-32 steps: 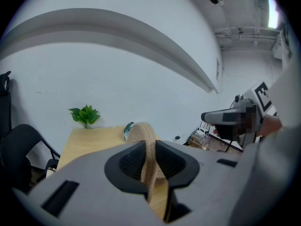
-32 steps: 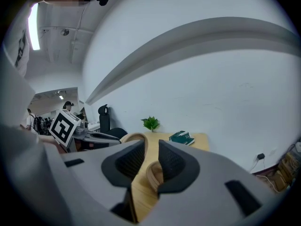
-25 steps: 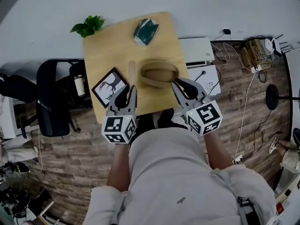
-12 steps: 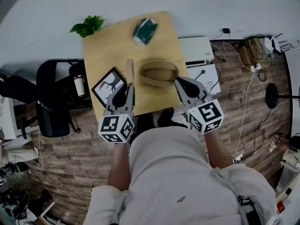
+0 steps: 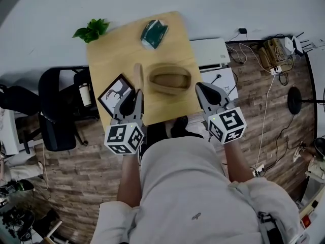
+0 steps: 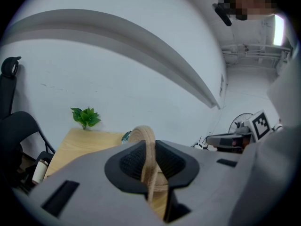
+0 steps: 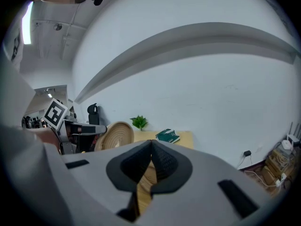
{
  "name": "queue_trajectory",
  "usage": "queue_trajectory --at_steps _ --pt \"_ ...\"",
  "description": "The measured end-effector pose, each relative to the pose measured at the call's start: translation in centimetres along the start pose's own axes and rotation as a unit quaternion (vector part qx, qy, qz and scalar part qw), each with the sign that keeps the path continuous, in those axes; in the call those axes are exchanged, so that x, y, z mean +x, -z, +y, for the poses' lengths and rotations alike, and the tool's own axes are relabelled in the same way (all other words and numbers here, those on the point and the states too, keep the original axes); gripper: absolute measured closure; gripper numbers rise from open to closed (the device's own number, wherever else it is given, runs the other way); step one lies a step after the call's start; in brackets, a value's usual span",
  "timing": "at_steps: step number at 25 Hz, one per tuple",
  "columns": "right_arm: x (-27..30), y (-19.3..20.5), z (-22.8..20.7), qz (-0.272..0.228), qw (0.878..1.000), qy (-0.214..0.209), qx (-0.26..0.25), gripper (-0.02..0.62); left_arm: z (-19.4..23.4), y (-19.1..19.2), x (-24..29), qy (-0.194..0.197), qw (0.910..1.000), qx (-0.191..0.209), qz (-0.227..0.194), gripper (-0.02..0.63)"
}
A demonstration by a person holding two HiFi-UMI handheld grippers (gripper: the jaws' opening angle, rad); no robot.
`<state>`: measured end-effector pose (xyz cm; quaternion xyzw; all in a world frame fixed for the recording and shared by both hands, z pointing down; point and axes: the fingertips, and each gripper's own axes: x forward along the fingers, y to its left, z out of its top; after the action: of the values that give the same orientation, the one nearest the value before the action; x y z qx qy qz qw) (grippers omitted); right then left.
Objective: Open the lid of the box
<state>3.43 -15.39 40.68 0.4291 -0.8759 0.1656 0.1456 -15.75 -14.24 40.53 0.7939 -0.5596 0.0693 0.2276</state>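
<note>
An oval woven box [image 5: 170,79] stands open on the wooden table [image 5: 114,55]. Its woven lid [image 5: 137,77] stands on edge just left of the box, with my left gripper [image 5: 136,94] shut on its rim. In the left gripper view the lid's edge [image 6: 146,147] runs straight up between the two pads. My right gripper [image 5: 200,87] hovers off the box's right end, shut with nothing in it. Its pads meet in the right gripper view [image 7: 151,150], where the lid's round face [image 7: 115,134] shows at the left.
A framed deer picture [image 5: 118,94] lies at the table's near left, beside my left gripper. A green packet [image 5: 154,33] and a small plant [image 5: 91,30] sit at the far edge. A black chair [image 5: 56,111] stands left, and a white unit [image 5: 210,52] and cables [image 5: 274,52] right.
My right gripper has closed its jaws and drawn back to the right, away from the box's rim. The left gripper has held on to the upright lid and shifted it slightly left.
</note>
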Motion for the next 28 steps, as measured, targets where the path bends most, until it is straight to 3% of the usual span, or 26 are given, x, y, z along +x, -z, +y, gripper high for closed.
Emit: queue_trajectory --at_steps 28 --pt "-1.4 0.7 -1.9 0.003 1.000 0.022 0.003 0.595 -1.3 0.5 0.3 0.005 0.9999 0.006 0.010 0.541"
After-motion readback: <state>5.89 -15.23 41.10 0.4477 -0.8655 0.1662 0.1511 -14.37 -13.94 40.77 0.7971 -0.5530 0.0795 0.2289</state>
